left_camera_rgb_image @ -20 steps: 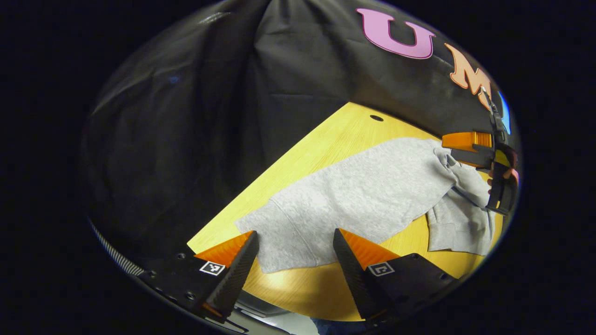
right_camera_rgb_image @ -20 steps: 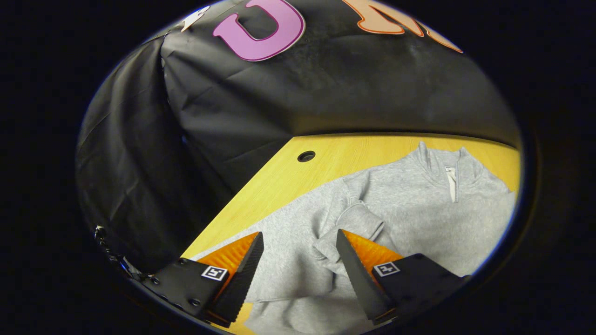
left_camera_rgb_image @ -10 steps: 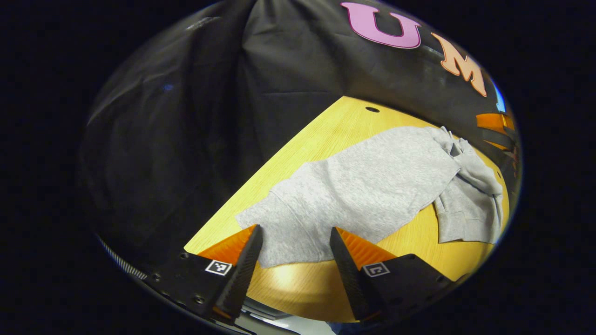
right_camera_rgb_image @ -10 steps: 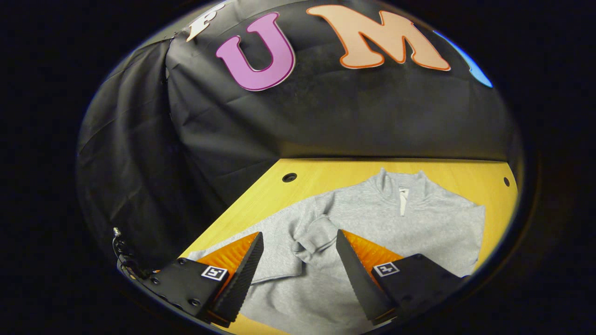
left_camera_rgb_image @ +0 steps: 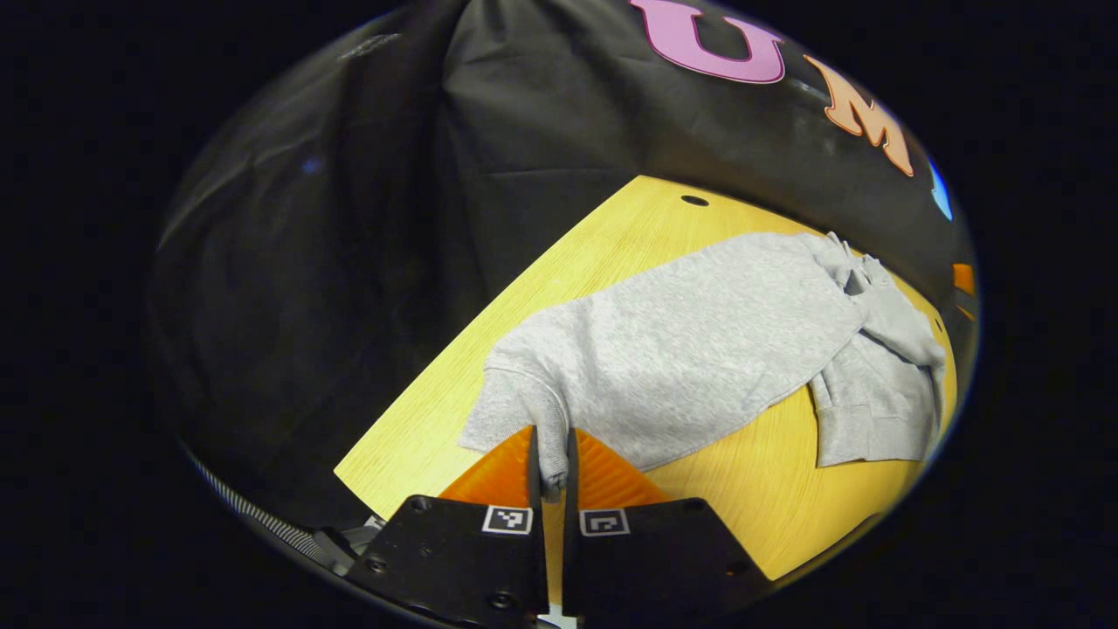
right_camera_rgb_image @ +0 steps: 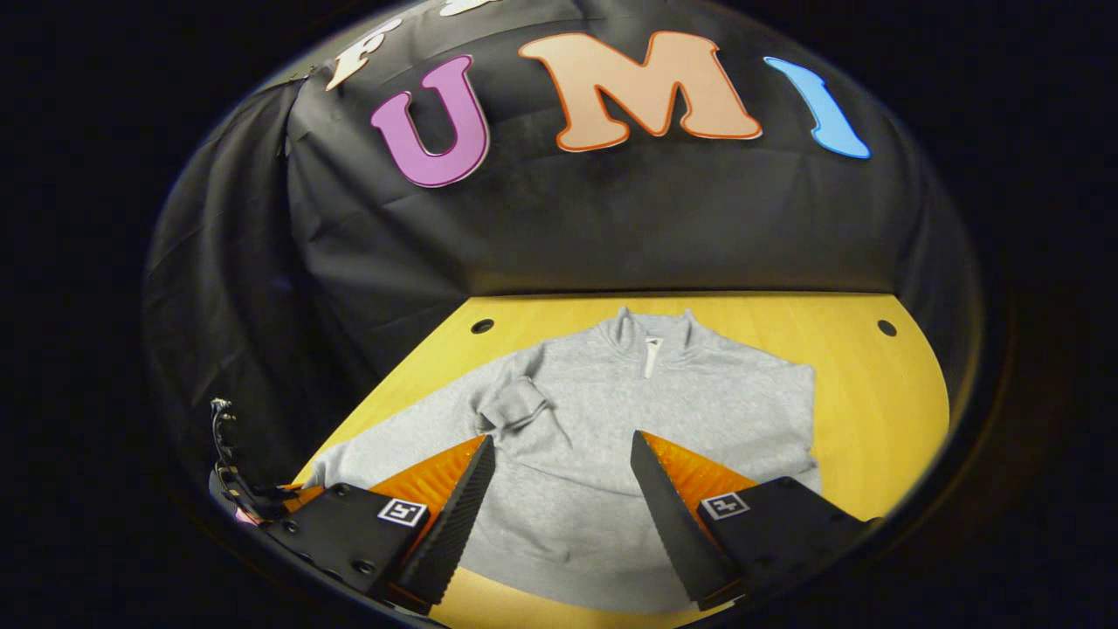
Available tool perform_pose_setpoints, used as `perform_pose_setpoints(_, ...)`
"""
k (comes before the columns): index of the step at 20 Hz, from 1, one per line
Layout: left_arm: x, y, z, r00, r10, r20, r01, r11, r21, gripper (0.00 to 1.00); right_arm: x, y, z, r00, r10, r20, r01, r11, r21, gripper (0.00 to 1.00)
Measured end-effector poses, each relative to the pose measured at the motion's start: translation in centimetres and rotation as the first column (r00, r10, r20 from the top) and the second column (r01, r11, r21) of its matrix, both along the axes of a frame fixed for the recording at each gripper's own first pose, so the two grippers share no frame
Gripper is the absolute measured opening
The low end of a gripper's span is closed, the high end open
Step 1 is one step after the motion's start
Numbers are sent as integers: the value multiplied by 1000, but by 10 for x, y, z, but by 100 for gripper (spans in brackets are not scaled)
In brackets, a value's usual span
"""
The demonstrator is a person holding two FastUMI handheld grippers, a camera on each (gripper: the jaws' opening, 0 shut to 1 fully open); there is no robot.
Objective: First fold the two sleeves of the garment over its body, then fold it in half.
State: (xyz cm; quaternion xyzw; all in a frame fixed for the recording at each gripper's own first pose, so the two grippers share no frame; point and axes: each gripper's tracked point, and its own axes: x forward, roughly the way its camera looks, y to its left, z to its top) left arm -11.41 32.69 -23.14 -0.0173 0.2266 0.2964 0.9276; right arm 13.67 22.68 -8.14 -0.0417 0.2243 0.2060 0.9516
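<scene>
Bare table (right_camera_rgb_image: 873, 411) beside sweatshirt (right_camera_rgb_image: 664, 411)

Left gripper (left_camera_rgb_image: 548, 467): jaws closed, pinching a fold of grey cloth; right gripper (right_camera_rgb_image: 559, 489): jaws spread wide, holding nothing.

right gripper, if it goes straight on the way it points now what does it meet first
Most likely the grey sweatshirt. The right gripper is open and tilted down over the garment's lower body, which fills the gap between its fingers on the wooden table. How high it hovers above the cloth is unclear.
</scene>
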Motion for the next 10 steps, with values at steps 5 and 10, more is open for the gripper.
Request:
perform_pose_setpoints(5,13,-17,2,1000,15,9,-14,997,-70,0,-8,-48,9,996,-86,2,86,996,15,98)
perform_pose_setpoints(10,59,-68,38,994,-90,63,95,992,-85,0,-8,-84,16,990,-143,0,143,989,27,98)
